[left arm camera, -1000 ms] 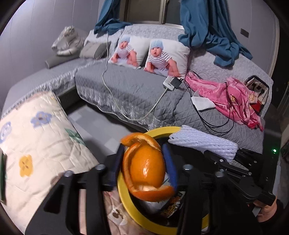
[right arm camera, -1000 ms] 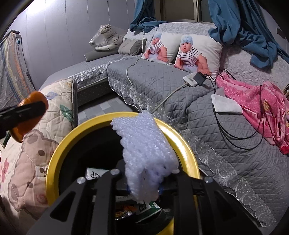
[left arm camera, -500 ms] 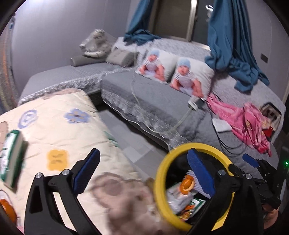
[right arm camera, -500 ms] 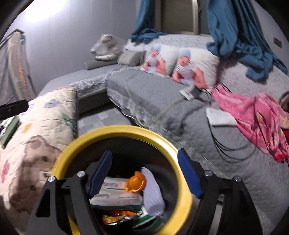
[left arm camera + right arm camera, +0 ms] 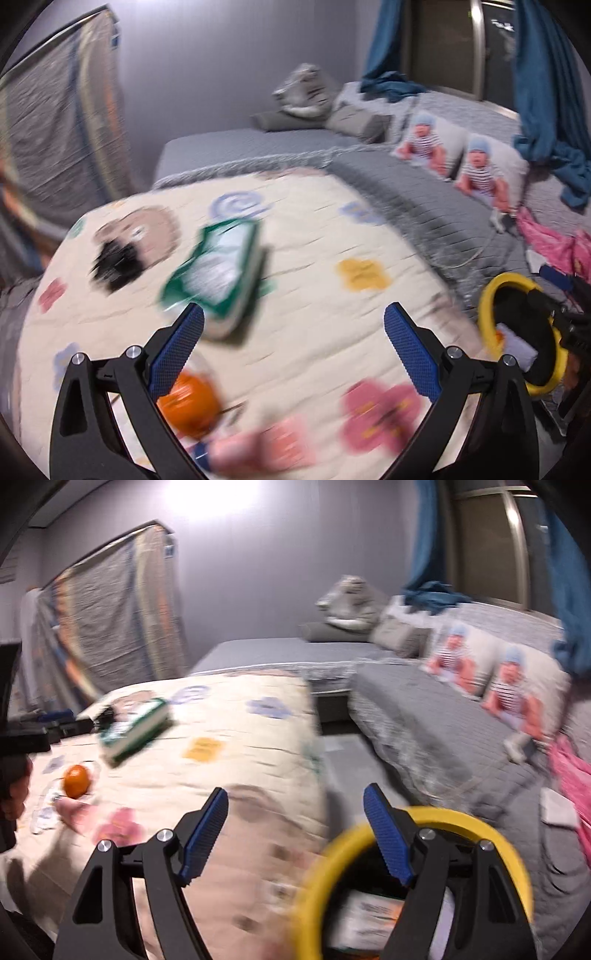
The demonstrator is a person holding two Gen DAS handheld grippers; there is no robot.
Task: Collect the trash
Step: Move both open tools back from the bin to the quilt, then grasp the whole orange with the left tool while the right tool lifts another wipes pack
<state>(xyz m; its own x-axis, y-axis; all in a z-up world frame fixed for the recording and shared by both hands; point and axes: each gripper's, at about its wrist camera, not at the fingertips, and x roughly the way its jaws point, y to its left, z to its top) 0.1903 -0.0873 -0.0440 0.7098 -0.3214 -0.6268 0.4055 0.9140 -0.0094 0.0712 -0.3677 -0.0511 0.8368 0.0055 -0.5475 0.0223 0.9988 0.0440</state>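
My left gripper stands open and empty over a cream patterned quilt. Just ahead of its left finger lies a green and white packet. A round orange piece sits behind that finger. My right gripper is open and empty too, above the near rim of the yellow-rimmed bin. From here the packet and the orange piece lie far left. The bin holds a white foam net and wrappers.
A grey quilted sofa runs along the right, with two baby-print cushions, a pink cloth and cables. A narrow floor gap separates it from the quilt. Blue curtains hang behind. A hand holds the left gripper.
Both grippers opened over the bin: the orange peel and the white foam net dropped inside. Both then swung left, toward the cream quilt with the packet and orange piece.
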